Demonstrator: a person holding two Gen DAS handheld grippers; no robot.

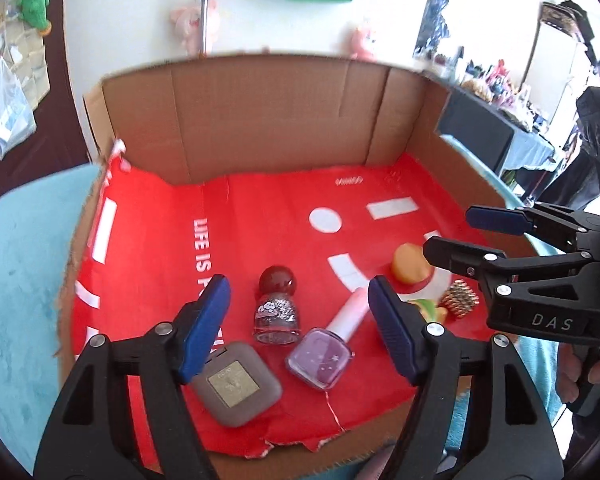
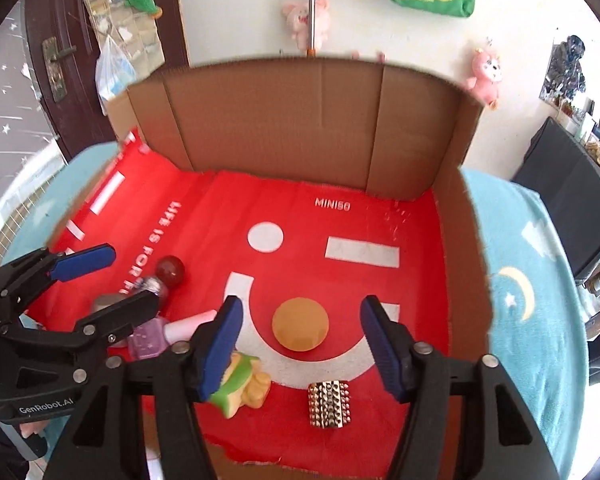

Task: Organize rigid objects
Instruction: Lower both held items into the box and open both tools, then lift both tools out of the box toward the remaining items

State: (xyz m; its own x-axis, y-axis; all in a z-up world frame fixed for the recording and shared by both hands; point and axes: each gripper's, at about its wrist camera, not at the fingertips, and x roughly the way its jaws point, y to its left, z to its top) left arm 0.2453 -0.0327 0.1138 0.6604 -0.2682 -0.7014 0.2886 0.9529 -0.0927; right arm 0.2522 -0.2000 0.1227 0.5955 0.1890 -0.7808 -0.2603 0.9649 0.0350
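Six small items lie on the red liner (image 1: pixel 260 208) of the cardboard box (image 1: pixel 260 112): grey compact (image 1: pixel 236 388), two polish bottles (image 1: pixel 276 312) (image 1: pixel 324 356), orange disc (image 2: pixel 300 328), green figure (image 2: pixel 240 384), studded ring (image 2: pixel 330 404). We judge the sorting largely done. Our left claw (image 1: pixel 300 328) and right claw (image 2: pixel 300 348) hang above, tilted downward, jaws apart, gripping nothing.

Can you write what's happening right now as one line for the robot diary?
left gripper: open, empty, above nail polish bottles | right gripper: open, empty, above orange disc | items: lying on red sheet in cardboard box
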